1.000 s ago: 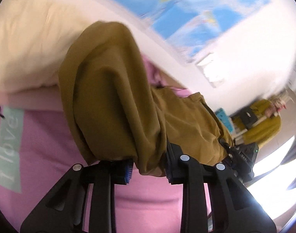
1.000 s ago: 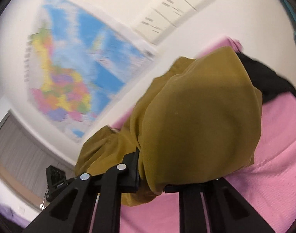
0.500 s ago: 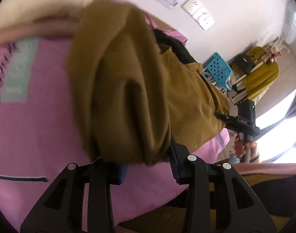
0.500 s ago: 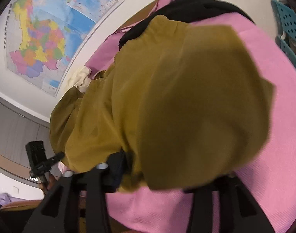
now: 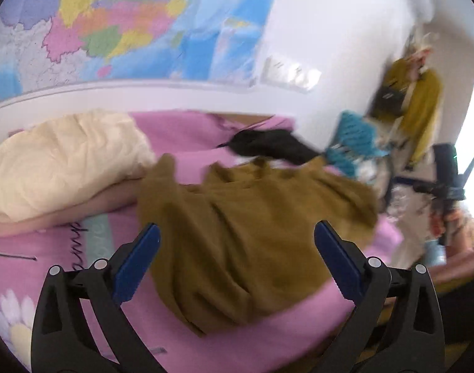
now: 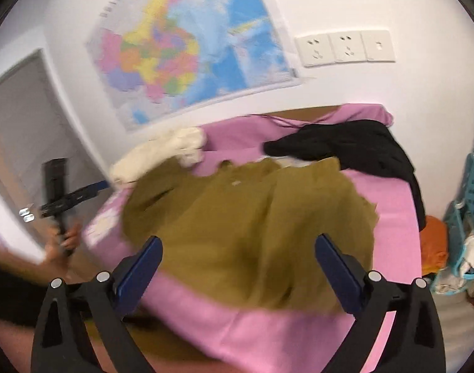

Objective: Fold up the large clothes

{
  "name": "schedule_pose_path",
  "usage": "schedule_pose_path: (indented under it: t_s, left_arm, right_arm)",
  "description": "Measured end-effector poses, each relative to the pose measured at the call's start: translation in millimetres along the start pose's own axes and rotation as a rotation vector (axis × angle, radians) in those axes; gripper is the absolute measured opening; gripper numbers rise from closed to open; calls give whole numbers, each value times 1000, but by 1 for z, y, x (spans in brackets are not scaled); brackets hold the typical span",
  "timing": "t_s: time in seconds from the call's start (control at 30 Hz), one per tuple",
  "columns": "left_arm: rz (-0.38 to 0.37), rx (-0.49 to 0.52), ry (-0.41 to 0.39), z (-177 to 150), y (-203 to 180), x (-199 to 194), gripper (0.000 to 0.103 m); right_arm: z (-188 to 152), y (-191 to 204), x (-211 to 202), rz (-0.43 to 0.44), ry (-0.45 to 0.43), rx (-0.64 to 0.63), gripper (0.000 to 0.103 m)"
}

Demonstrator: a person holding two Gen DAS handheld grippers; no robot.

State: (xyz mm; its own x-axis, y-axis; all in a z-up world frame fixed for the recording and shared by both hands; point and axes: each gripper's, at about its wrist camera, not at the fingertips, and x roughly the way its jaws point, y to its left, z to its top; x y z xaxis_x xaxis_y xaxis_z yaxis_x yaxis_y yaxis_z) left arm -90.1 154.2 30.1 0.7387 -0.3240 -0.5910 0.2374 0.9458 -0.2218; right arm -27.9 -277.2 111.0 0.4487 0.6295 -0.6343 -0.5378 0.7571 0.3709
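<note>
**Olive garment released on the pink bed, both grippers opening**

Left wrist view: The left gripper [image 5: 237, 242] has its jaws spread wide and opening, its blue pads [image 5: 137, 261] clear of the cloth, nothing pinched between them. Beyond them the olive garment [image 5: 246, 217] lies crumpled on the pink bedsheet [image 5: 268, 342]. A cream pillow [image 5: 59, 161] sits at the left, a black garment [image 5: 268, 146] just behind the olive one, and a wall map [image 5: 128, 21] hangs above. At the far right the other gripper appears, blurred.

Right wrist view: The right gripper [image 6: 238, 255] likewise has its jaws wide and opening, gripping nothing. The olive garment [image 6: 252, 217] spreads across the pink bedsheet [image 6: 395, 217], its near edge reaching towards the jaws. The black garment [image 6: 355, 149] touches its far right corner; the cream pillow [image 6: 162, 152] lies at its far left. The wall map [image 6: 187, 46] and wall sockets [image 6: 344, 48] show above.
</note>
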Motion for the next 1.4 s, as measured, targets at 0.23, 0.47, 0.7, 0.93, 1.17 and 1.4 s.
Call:
schedule_pose_path:
  t_s: [0.23,0.47,0.7,0.93,1.17,1.4]
  left_arm:
    - [186,-7,226,-8,47,81,92]
    - [163,-6,282,-10,54,106,32]
    - [65,-154,116,20,71,70,16]
    - [186,-145,190,10,81,111,19]
    - [288,-115,191,4,72,106,39]
    - [134,3,98,2,23,64,63]
  right_arm:
    - [27,10,132,-140,167,-51,85]
    - [36,9,165,-197,219,-109,4]
    - [94,31,115,-261,-45,-173,3]
    - [80,-17,202,-302,142,-92,5]
    - [60,-41,224,-319,213,-26,18]
    - [62,-35,169,-259,87,6,45]
